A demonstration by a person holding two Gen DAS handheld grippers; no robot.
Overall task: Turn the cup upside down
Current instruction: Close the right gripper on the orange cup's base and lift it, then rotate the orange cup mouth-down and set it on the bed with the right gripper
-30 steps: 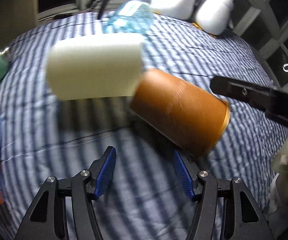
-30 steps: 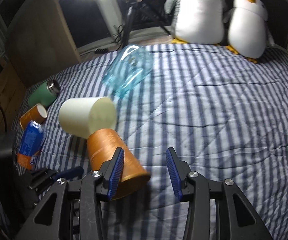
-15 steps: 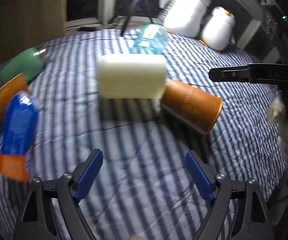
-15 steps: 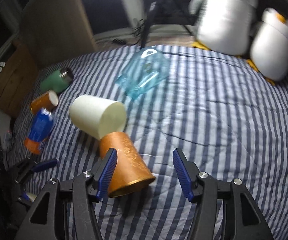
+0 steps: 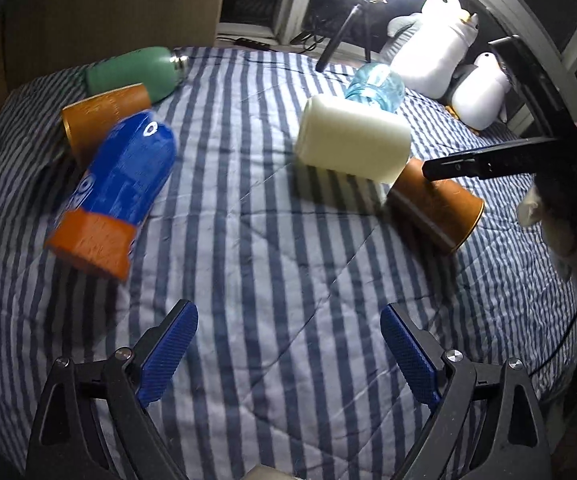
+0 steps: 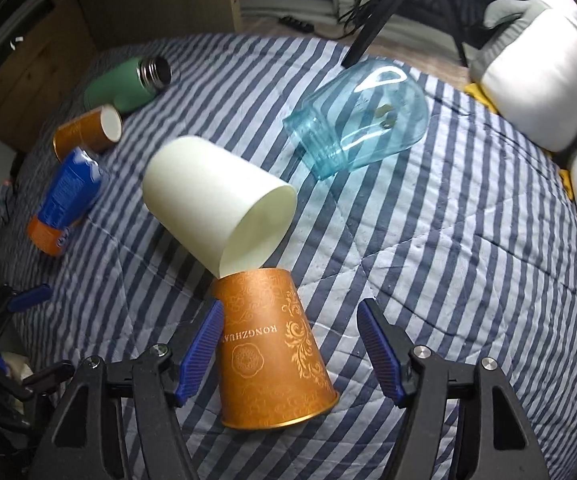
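An orange paper cup (image 6: 272, 348) lies on its side on the striped bedspread, its rim toward me, between the open fingers of my right gripper (image 6: 290, 350). The left finger is close to its wall; I cannot tell if it touches. A cream cup (image 6: 216, 200) lies on its side just beyond, its rim touching the orange cup's base. In the left wrist view the orange cup (image 5: 436, 208) and cream cup (image 5: 352, 144) lie far ahead at right. My left gripper (image 5: 288, 352) is open and empty above bare bedspread.
A clear blue glass jar (image 6: 360, 120), a green flask (image 6: 128, 84), a second orange cup (image 6: 88, 132) and a blue-and-orange bottle (image 6: 64, 200) lie on the bed. Two plush penguins (image 5: 440, 52) sit at the far edge. A light stand (image 6: 380, 12) rises behind.
My left gripper has pulled back from the cups and opened wider. My right gripper has opened wider and moved in, so the orange cup now lies between its fingers.
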